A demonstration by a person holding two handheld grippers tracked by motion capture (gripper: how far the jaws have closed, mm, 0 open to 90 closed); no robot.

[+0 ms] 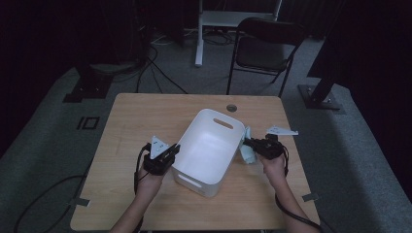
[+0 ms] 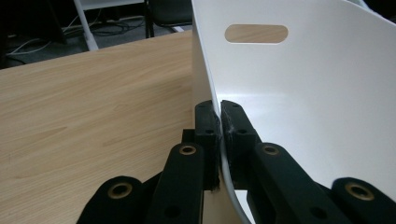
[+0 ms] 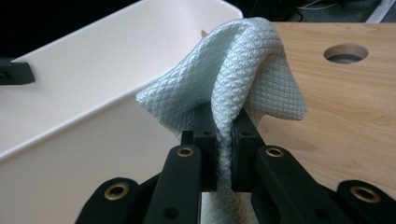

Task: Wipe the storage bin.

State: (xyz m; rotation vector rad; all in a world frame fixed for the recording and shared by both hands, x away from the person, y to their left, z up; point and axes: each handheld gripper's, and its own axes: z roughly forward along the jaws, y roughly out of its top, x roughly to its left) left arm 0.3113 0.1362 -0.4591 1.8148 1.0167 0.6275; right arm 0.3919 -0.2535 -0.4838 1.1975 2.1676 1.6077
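Both forearms enter from the near edge of the wooden table (image 1: 131, 116) and extend forward, one on each side of the white plastic bin (image 1: 210, 145).

Left side: the left hand (image 1: 148, 180) is held low near the table's near-left area, wrist straight, carrying the left gripper (image 1: 172, 151), which points forward and to the right. A grey three-cornered plate sits on top of it. In the left gripper view, the left gripper (image 2: 219, 122) has its jaws pressed together on the bin's thin side wall (image 2: 299, 93), one jaw outside the wall and one inside.

Right side: the right hand (image 1: 273, 165) is positioned near the table's right edge, with the forearm angled inward from the near-right corner. The right gripper (image 1: 247, 142) points left toward the bin. In the right gripper view, the right gripper (image 3: 225, 127) has its jaws closed on a fold of the pale blue quilted cloth (image 3: 233, 74), which rises above the jaw tips and drapes to either side.

Cloth location: in the high view the cloth (image 1: 248, 154) is just beside the bin's right wall, outside the bin.

The bin sits at the table's centre, turned at an angle to the edges, with a slot handle (image 1: 223, 123) in its far wall. Beyond it, a round cable hole (image 1: 231, 108) is set near the table's far edge. A dark folding chair (image 1: 265, 48) stands on the floor past the far edge.
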